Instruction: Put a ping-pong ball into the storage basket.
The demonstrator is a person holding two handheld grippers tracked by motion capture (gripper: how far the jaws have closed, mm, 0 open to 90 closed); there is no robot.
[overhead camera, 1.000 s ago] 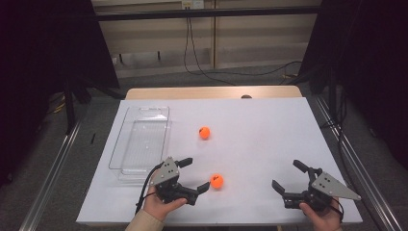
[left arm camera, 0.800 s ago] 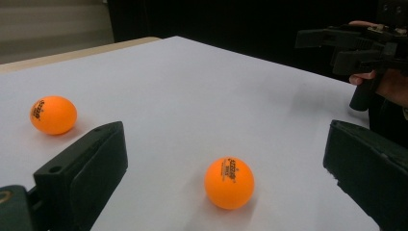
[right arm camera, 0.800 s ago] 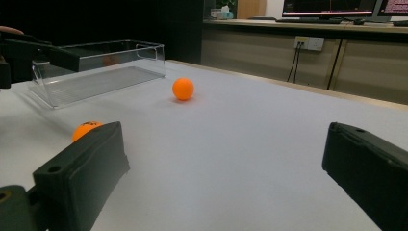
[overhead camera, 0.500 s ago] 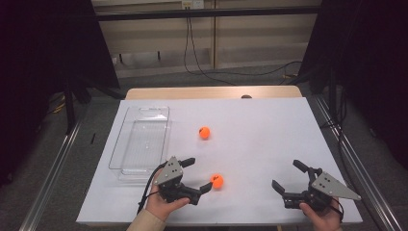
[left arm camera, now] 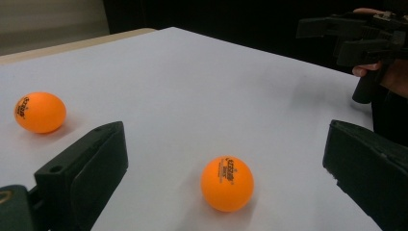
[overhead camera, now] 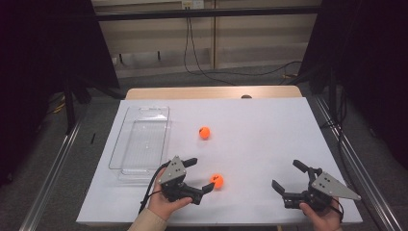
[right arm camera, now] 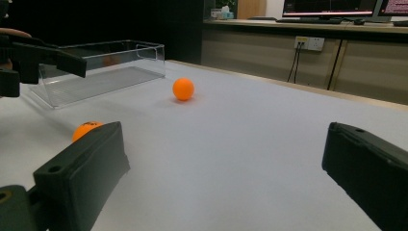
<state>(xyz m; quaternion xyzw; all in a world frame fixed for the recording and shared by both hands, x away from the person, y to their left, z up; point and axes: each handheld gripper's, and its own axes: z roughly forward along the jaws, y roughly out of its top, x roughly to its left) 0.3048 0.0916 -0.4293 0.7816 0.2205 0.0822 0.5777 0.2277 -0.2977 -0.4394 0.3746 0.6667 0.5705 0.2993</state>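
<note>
Two orange balls lie on the white table (overhead camera: pixel 250 144). The near ball (overhead camera: pixel 217 181) (left arm camera: pixel 227 183) rests just ahead of my left gripper (overhead camera: pixel 201 174) (left arm camera: pixel 226 139), centred in front of its open jaws and untouched. Farther back, toward the table's middle, sits the far ball (overhead camera: pixel 205 132) (left arm camera: pixel 40 112) (right arm camera: pixel 183 89). My right gripper (overhead camera: pixel 286 174) (right arm camera: pixel 223 144) stands open near the front right edge with nothing between its jaws. In the right gripper view the near ball (right arm camera: pixel 86 129) peeks out from behind that gripper's left jaw.
A clear plastic tray (overhead camera: pixel 139 139) (right arm camera: pixel 96 67) lies lengthwise at the table's left side, holding nothing. Bare table stretches between the two grippers and to the back right. Dark curtains and metal rails flank the table.
My left gripper has edged slightly to the right, toward the near ball. Both balls and the right gripper stay where they were.
</note>
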